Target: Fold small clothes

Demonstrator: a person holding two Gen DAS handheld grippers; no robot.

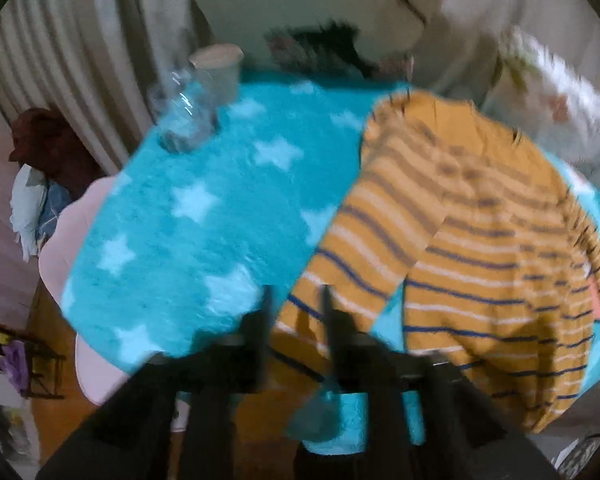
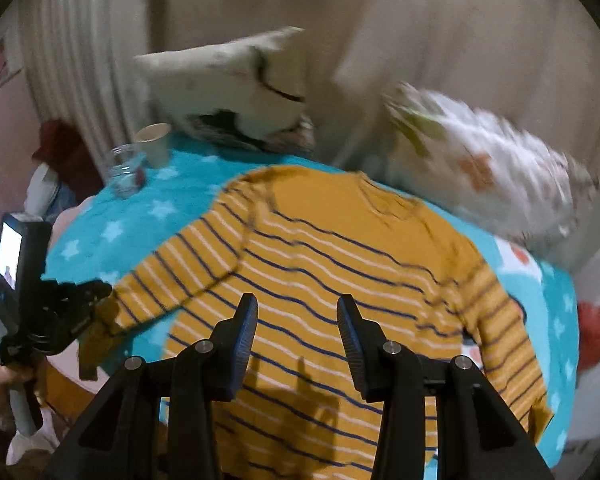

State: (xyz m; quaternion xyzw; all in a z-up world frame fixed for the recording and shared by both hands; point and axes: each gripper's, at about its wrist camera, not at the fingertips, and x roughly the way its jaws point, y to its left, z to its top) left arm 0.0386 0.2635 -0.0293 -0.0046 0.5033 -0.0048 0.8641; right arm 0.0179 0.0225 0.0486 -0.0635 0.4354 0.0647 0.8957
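Observation:
A small mustard-yellow sweater (image 2: 324,248) with navy and white stripes lies spread on a turquoise blanket with white stars (image 2: 112,236). It also shows in the left wrist view (image 1: 472,240), at the right. My left gripper (image 1: 296,300) is shut on the cuff of the sweater's left sleeve (image 1: 320,292) at the blanket's near edge; in the right wrist view the left gripper (image 2: 96,300) sits at the left, pinching that sleeve end (image 2: 140,300). My right gripper (image 2: 297,316) is open and empty above the sweater's lower body.
A clear glass jar (image 1: 184,120) and a pale cup (image 1: 220,72) stand at the blanket's far left corner. A white cushion (image 2: 236,84) and a patterned white bundle (image 2: 488,168) lie behind the sweater. The pale table's edge (image 1: 56,248) shows at the left.

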